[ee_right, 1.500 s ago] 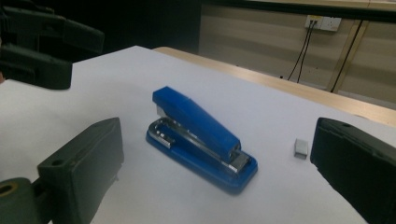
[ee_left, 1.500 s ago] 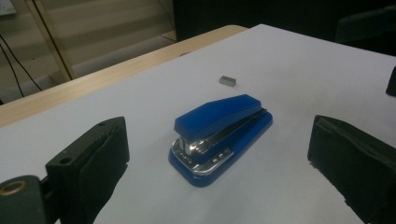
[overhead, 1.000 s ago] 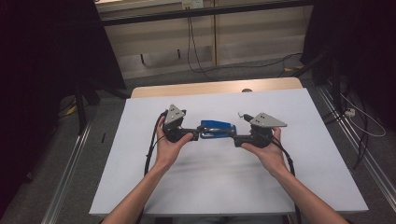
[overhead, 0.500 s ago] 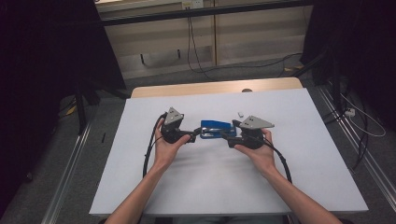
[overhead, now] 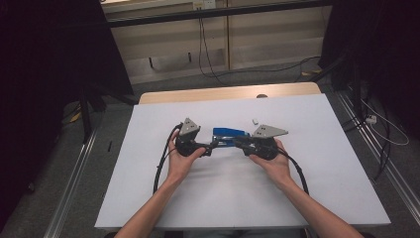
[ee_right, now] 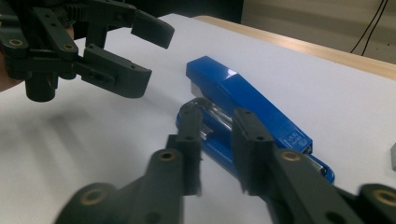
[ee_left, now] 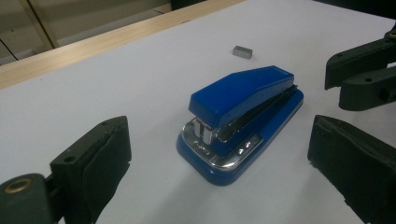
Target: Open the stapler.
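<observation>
A person is bringing two grippers toward a blue stapler [overhead: 230, 133] lying flat near the middle of the white table [overhead: 317, 198], a small strip of staples [overhead: 255, 120] just beyond it. The left gripper [ee_left: 219, 154] is gaping wide around the stapler's front, gripping nothing, while the right gripper [ee_right: 215, 126] is hovering, narrowly parted and empty, at its near edge. Closing off-centre could skid the smooth stapler sideways.

My white table [overhead: 148, 188] takes up the lower centre of the frame, with a bare wooden strip [overhead: 223, 93] along its far edge. Above it, a beige wall panel [overhead: 257, 39] runs across the top, cables [overhead: 203, 34] hanging down it. Grey floor [overhead: 64, 163] lies either side, with metal rails [overhead: 74, 188] at lower left. Black curtains [overhead: 44, 59] darken both upper corners.
</observation>
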`<state>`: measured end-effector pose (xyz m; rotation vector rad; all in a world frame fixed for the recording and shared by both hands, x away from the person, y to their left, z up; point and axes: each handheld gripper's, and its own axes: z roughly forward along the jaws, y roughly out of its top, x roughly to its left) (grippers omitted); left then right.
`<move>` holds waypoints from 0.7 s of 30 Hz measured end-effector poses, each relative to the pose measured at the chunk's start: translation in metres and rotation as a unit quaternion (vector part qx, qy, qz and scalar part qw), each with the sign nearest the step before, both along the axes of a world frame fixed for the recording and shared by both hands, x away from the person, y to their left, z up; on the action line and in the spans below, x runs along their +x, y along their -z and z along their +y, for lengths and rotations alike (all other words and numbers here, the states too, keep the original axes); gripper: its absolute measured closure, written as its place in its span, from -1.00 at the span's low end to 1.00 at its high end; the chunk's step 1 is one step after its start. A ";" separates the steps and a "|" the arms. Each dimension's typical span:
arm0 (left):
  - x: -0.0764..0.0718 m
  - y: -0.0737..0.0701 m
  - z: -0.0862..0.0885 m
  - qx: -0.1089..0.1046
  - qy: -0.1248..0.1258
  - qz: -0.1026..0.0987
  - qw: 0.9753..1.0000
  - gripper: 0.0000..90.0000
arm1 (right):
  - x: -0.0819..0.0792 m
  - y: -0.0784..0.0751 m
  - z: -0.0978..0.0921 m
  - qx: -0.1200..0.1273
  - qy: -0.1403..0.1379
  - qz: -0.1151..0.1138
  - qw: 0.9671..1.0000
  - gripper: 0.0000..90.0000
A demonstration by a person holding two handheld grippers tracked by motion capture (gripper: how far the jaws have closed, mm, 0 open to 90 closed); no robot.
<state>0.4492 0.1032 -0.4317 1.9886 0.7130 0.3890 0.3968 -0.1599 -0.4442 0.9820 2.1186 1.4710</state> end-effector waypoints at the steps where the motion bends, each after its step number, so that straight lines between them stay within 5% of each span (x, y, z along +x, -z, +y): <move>1: 0.000 0.000 -0.001 0.007 -0.005 -0.003 1.000 -0.86 | 0.000 0.001 0.000 0.001 0.001 0.001 1.000 0.87; 8: 0.004 0.003 0.002 -0.007 -0.017 0.012 1.000 -0.84 | 0.001 0.000 0.001 0.007 0.000 0.003 1.000 1.00; 14: 0.003 -0.001 0.003 -0.002 -0.020 -0.005 1.000 -0.62 | 0.003 -0.003 0.003 0.002 -0.002 -0.001 1.000 1.00; 19: 0.001 -0.003 0.003 0.004 -0.015 -0.003 1.000 -0.14 | 0.011 -0.002 0.010 -0.004 -0.004 0.000 1.000 1.00; 21: 0.001 -0.003 0.002 0.003 -0.014 -0.004 1.000 -0.11 | 0.013 -0.002 0.012 -0.004 -0.005 0.000 1.000 1.00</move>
